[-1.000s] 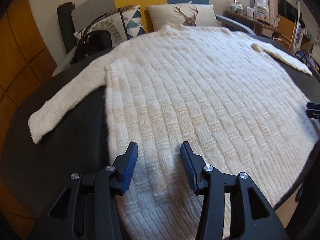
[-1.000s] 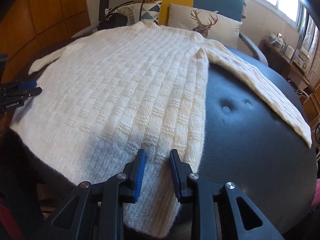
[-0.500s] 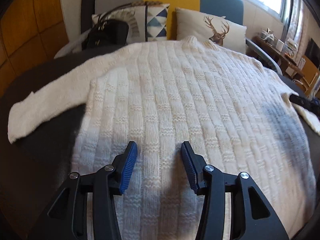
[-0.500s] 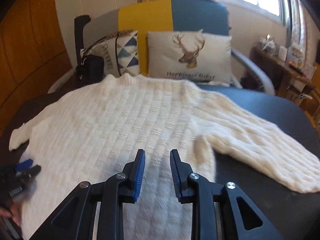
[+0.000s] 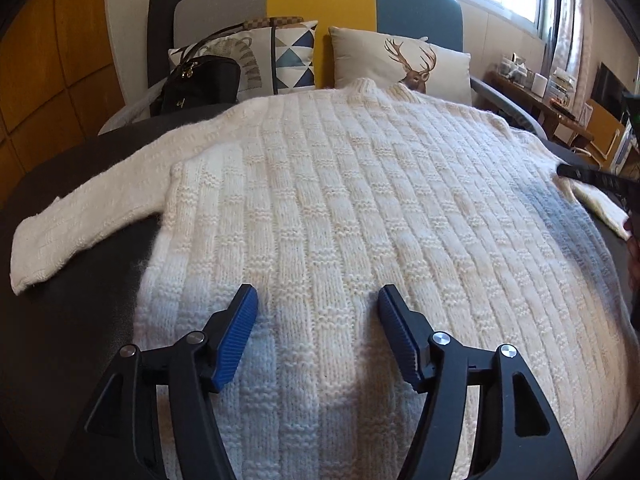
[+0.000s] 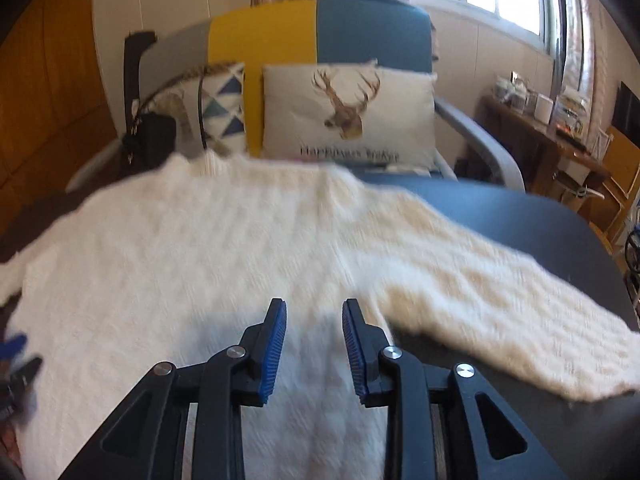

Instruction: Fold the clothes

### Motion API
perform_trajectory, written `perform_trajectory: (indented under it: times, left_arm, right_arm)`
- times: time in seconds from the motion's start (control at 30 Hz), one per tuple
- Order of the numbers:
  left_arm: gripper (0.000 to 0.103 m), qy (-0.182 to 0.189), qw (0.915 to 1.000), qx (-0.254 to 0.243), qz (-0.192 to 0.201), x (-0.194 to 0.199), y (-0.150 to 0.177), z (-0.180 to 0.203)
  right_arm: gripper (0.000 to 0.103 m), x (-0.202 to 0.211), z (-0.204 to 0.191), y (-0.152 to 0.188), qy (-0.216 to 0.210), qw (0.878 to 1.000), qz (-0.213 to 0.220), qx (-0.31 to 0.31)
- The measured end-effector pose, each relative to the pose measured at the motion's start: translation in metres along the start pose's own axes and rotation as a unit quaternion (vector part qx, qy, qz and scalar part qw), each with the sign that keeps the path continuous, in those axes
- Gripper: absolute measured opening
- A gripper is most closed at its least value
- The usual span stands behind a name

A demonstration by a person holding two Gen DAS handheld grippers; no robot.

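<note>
A cream knitted sweater (image 5: 340, 208) lies flat on a dark round padded surface (image 5: 80, 320), both sleeves spread outward. My left gripper (image 5: 318, 300) hovers open over the lower body of the sweater, nothing between its blue pads. In the right wrist view the same sweater (image 6: 180, 264) looks blurred, its right sleeve (image 6: 500, 308) stretching off to the right. My right gripper (image 6: 314, 308) is open above the sweater's right side near the armpit and holds nothing. The right gripper's tip (image 5: 592, 176) shows at the far right of the left wrist view.
Behind the surface stands a grey, yellow and blue sofa (image 5: 320, 0) with a deer cushion (image 5: 404, 64), a triangle-pattern cushion (image 5: 280, 56) and a black handbag (image 5: 200, 80). A wooden side table with small items (image 6: 540, 128) is at the right. Orange wood panels (image 5: 52, 60) line the left wall.
Both grippers have risen and swung toward the sweater's upper part, so the sofa fills more of each view. The right view is now motion-blurred. Both stay open; the sweater has not moved.
</note>
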State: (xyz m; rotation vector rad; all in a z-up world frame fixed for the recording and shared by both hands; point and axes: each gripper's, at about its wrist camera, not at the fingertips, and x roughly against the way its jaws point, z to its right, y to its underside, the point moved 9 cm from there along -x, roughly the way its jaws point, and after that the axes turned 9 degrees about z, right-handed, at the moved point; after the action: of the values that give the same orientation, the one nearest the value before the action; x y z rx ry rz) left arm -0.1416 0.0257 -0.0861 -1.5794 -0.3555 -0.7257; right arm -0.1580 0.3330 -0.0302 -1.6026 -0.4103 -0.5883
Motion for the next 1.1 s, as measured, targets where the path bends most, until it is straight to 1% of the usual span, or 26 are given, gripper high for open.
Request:
perform_trajectory:
  times: [0.07, 0.13, 0.23, 0.27, 0.3, 0.37, 0.43, 0.47, 0.5, 0.53, 0.57, 0.6, 0.67, 0.73, 0.8, 0.87, 0.93, 1.0, 1.03, 1.1]
  left_arm:
    - [0.067, 0.002, 1.0, 0.001, 0.001, -0.001, 0.0, -0.001]
    - [0.067, 0.004, 1.0, 0.003, 0.002, -0.001, 0.0, -0.001]
    - [0.068, 0.007, 1.0, 0.005, 0.003, -0.002, 0.0, -0.003]
    - [0.069, 0.009, 0.9999, 0.006, 0.003, -0.002, 0.0, -0.003]
    - [0.069, 0.01, 0.9999, 0.006, 0.004, -0.002, 0.0, -0.003]
    - [0.071, 0.013, 0.9999, 0.006, 0.004, -0.003, 0.0, -0.004]
    - [0.074, 0.016, 0.9999, 0.003, 0.004, -0.004, 0.0, -0.003]
    - [0.075, 0.016, 0.9999, 0.001, 0.004, -0.005, 0.0, -0.004]
    - [0.075, 0.016, 0.9999, 0.0, 0.005, -0.005, 0.0, -0.004]
    - [0.075, 0.015, 0.9999, -0.001, 0.005, -0.005, 0.0, -0.005]
    - [0.075, 0.016, 0.9999, 0.0, 0.005, -0.005, 0.0, -0.005]
    - [0.075, 0.018, 0.9998, 0.001, 0.006, -0.005, 0.0, -0.006]
    - [0.076, 0.021, 0.9998, 0.003, 0.005, -0.006, 0.0, -0.007]
    - [0.076, 0.024, 0.9997, 0.005, 0.005, -0.005, 0.0, -0.007]
    - [0.077, 0.029, 0.9995, 0.01, 0.007, -0.004, -0.001, -0.008]
    - [0.077, 0.044, 0.9986, 0.026, 0.013, -0.002, -0.002, -0.01]
    - [0.077, 0.072, 0.9949, 0.066, 0.026, 0.005, -0.004, -0.018]
    - [0.077, 0.096, 0.9881, 0.114, 0.04, 0.012, -0.007, -0.03]
    - [0.077, 0.103, 0.9835, 0.141, 0.046, 0.016, -0.009, -0.038]
    - [0.077, 0.095, 0.975, 0.189, 0.068, 0.026, -0.016, -0.068]
  right_arm:
    - [0.03, -0.021, -0.007, -0.021, -0.008, 1.0, -0.004, -0.021]
    - [0.03, -0.051, -0.009, -0.031, -0.004, 0.999, -0.022, -0.031]
    - [0.03, -0.089, 0.003, -0.027, 0.013, 0.998, -0.055, -0.042]
    - [0.03, -0.099, 0.016, -0.019, 0.029, 0.996, -0.066, -0.045]
    - [0.028, -0.109, 0.028, -0.01, 0.045, 0.995, -0.077, -0.048]
    - [0.027, -0.107, 0.046, -0.008, 0.06, 0.996, -0.052, -0.027]
    - [0.029, -0.102, 0.059, -0.008, 0.092, 0.995, -0.047, 0.003]
    - [0.031, -0.101, 0.063, -0.008, 0.095, 0.994, -0.048, 0.003]
    - [0.031, -0.099, 0.064, -0.009, 0.09, 0.995, -0.051, -0.006]
    - [0.031, -0.097, 0.065, -0.01, 0.095, 0.994, -0.058, -0.012]
    - [0.031, -0.091, 0.065, -0.011, 0.111, 0.992, -0.064, -0.019]
    - [0.031, -0.082, 0.062, -0.015, 0.121, 0.991, -0.057, -0.028]
    - [0.031, -0.063, 0.033, -0.023, 0.079, 0.995, -0.028, -0.05]
    - [0.031, -0.052, -0.013, -0.023, 0.027, 0.998, -0.027, -0.048]
    - [0.031, -0.049, -0.066, -0.011, -0.017, 0.999, -0.045, -0.019]
    - [0.031, -0.043, -0.116, 0.003, -0.053, 0.998, -0.039, 0.016]
    - [0.031, -0.044, -0.126, 0.01, -0.053, 0.997, -0.042, 0.03]
    - [0.031, -0.045, -0.137, 0.017, -0.052, 0.997, -0.044, 0.044]
    - [0.031, -0.046, -0.142, 0.021, -0.052, 0.996, -0.045, 0.051]
    - [0.033, -0.047, -0.152, 0.028, -0.052, 0.995, -0.048, 0.064]
